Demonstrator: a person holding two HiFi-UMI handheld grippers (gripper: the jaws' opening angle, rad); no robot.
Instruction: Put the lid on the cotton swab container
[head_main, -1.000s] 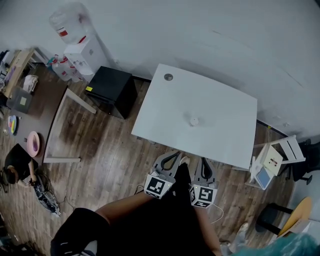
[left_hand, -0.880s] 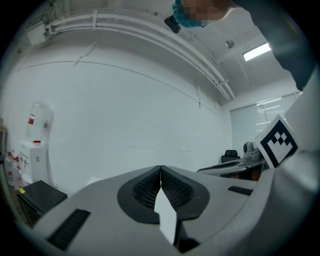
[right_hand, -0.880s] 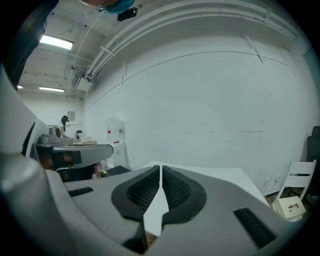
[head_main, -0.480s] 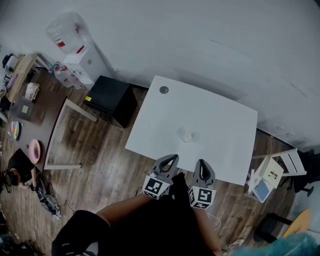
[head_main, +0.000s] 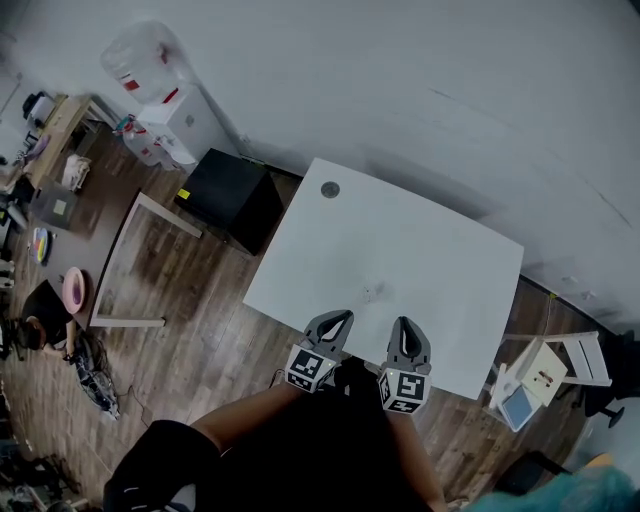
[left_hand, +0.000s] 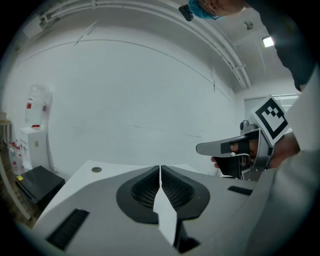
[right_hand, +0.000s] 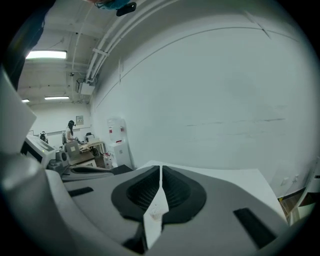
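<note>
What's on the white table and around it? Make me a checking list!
Surface: white table, bare except for a round hole near its far corner.
Job's things: small white container, toward the person's side of the table; too small to tell whether its lid is on.
Clutter: nothing seen.
Grippers: left gripper and right gripper are both shut and empty, side by side at the table's near edge, apart from the container.
Cables: nothing seen.
Surroundings: black cabinet, water dispenser, wooden floor.

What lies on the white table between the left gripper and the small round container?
Nothing. In the head view, only a bare stretch of the white rectangular table separates the left gripper from the small pale round container.
</note>
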